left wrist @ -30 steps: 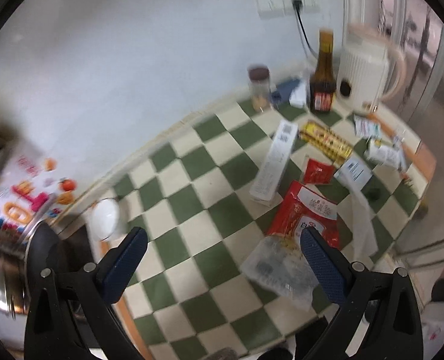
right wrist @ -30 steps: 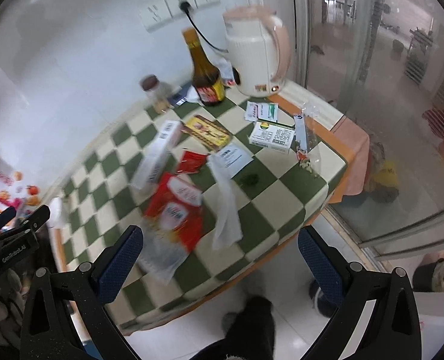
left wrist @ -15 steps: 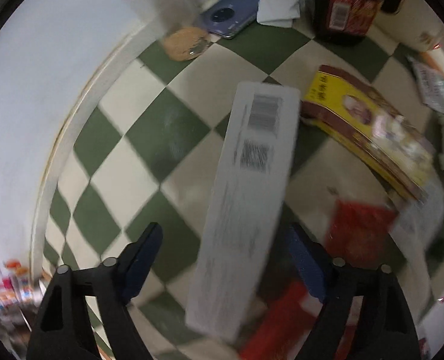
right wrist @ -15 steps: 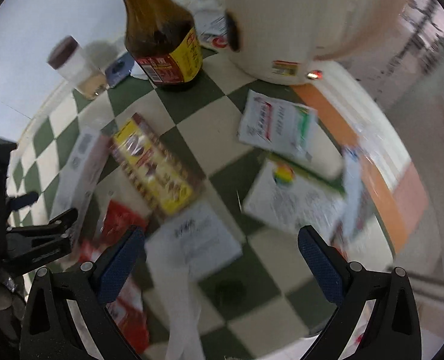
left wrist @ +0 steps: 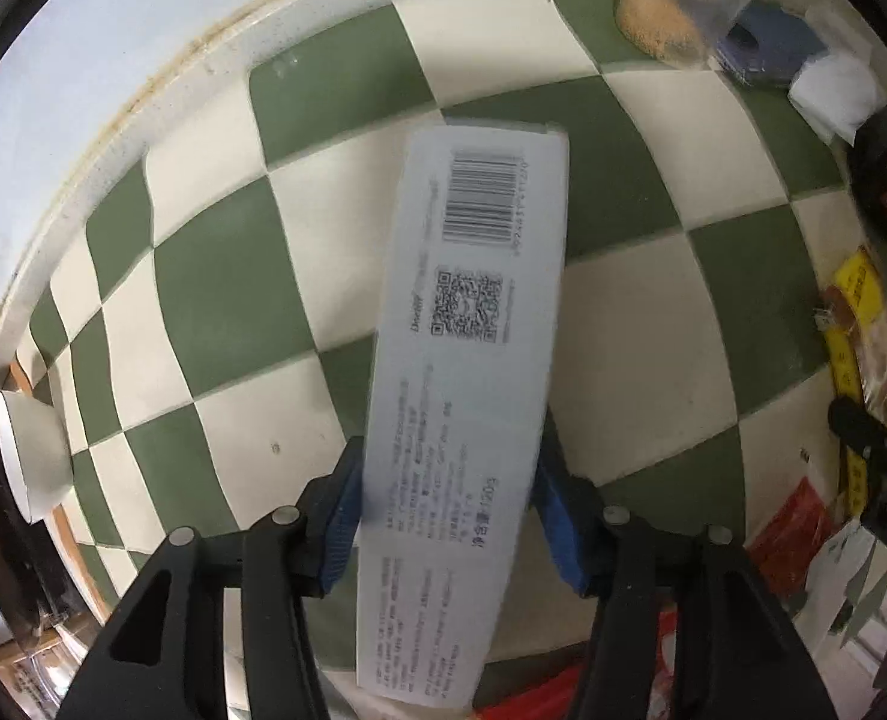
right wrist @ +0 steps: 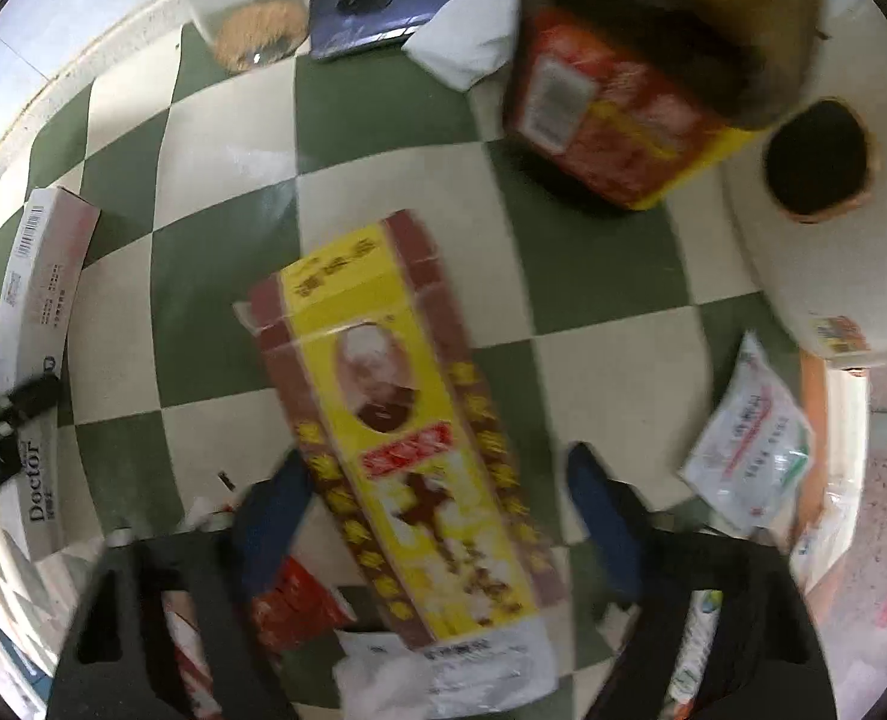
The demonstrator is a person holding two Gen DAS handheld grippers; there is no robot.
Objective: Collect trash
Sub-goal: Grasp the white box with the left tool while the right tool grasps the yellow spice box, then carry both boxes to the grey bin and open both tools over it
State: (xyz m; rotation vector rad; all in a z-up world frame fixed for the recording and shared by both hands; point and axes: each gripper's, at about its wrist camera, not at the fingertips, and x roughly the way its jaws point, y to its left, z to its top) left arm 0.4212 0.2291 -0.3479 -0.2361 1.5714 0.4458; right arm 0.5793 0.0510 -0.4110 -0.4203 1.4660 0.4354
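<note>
Both grippers point down at the checkered desk, jaws just closing: the left gripper pinches the white box, while the right gripper, still spread, should centre on the yellow box before squeezing.

Green-and-cream checkered tabletop; pale speckled rim; white wall behind; even light.

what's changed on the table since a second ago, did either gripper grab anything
Both grippers have dropped close to the checkered table, jaws closing. The left gripper now has its pads against the sides of the white barcode box, apparently gripping it. The right gripper straddles the yellow box with gaps either side, nothing held yet. The jar, phone and bottle stayed put.
</note>
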